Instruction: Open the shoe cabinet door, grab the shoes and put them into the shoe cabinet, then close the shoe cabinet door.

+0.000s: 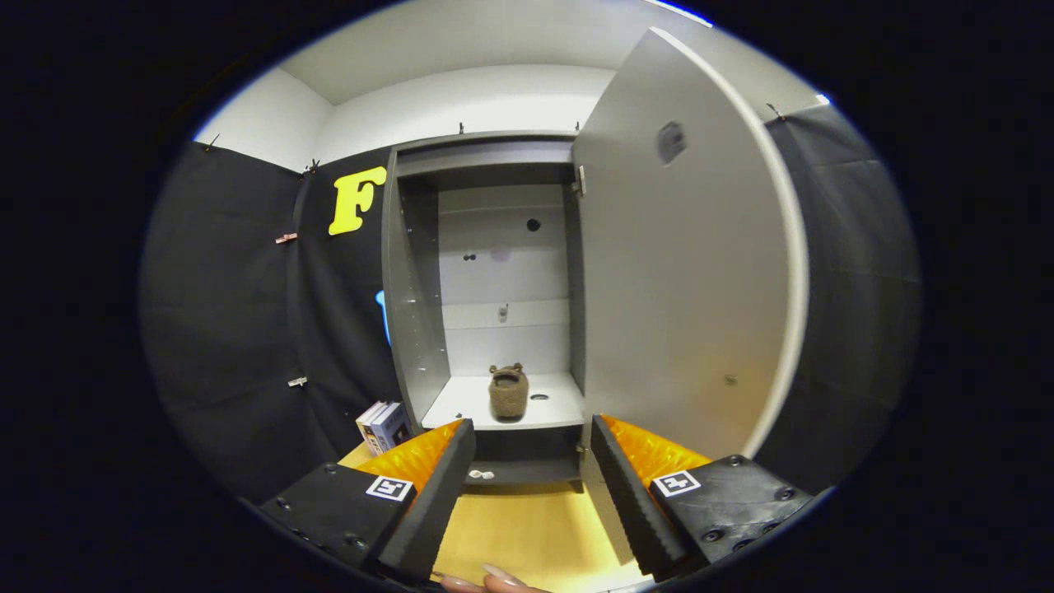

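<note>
Gripper (527,486): your fingers stand spread apart, holding nothing.
Shoe (508,391): brown, on the shoe cabinet (412,329) shelf, far beyond your fingers, centred between them.
Cabinet door (683,272): swung open, right.
Books (383,426): floor, left of cabinet.

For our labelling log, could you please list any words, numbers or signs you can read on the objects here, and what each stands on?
Books beside the shoe cabinet: print too small to read.
Square markers on the gripper: coded patterns, no words.
Shoe cabinet, its open door, the slipper on its shelf: no text.
The fingers stand open and empty, short of the slipper.
</note>
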The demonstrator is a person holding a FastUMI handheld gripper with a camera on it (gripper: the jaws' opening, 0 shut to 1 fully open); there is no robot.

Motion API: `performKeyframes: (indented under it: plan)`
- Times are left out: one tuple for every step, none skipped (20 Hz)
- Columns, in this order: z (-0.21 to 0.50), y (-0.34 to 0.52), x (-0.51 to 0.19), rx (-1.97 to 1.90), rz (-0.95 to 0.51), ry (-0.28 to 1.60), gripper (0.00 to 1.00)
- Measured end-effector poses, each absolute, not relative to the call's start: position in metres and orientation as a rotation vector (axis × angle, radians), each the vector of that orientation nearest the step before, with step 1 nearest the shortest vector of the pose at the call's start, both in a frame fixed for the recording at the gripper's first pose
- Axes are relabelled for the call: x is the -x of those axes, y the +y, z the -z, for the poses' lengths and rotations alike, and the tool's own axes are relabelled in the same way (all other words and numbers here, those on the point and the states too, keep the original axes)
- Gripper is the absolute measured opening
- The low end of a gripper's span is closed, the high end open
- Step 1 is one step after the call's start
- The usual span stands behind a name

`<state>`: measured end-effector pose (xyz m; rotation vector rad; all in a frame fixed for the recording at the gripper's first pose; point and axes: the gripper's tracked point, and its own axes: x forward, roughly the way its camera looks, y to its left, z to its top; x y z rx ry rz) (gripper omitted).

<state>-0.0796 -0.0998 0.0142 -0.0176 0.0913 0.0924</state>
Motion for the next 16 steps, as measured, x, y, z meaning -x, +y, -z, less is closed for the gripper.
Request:
performKeyframes:
  plan:
    - [-0.016, -0.114, 0.089, 0.025, -0.082, 0.083, 0.9]
    - [-0.018, -0.128, 0.097, 0.032, -0.079, 0.076, 0.9]
    - [-0.019, -0.141, 0.105, 0.041, -0.071, 0.073, 0.9]
    - [-0.02, -0.157, 0.11, 0.052, -0.055, 0.069, 0.9]
    - [-0.022, -0.173, 0.116, 0.061, -0.037, 0.061, 0.9]
    - [-0.024, -0.184, 0.118, 0.066, -0.026, 0.057, 0.9]
    - [-0.026, -0.196, 0.12, 0.07, -0.013, 0.052, 0.9]
    - [-0.026, -0.207, 0.119, 0.073, -0.001, 0.055, 0.9]
    - [-0.025, -0.219, 0.117, 0.073, 0.012, 0.06, 0.9]
    - [-0.026, -0.23, 0.113, 0.068, 0.024, 0.063, 0.9]
    - [-0.027, -0.239, 0.108, 0.058, 0.032, 0.063, 0.9]
    - [-0.026, -0.246, 0.101, 0.047, 0.039, 0.068, 0.9]
    - [-0.024, -0.253, 0.095, 0.039, 0.049, 0.073, 0.9]
    - [-0.02, -0.26, 0.089, 0.034, 0.058, 0.08, 0.9]
    - [-0.018, -0.266, 0.084, 0.027, 0.066, 0.085, 0.9]
    - [-0.017, -0.27, 0.078, 0.018, 0.07, 0.087, 0.9]
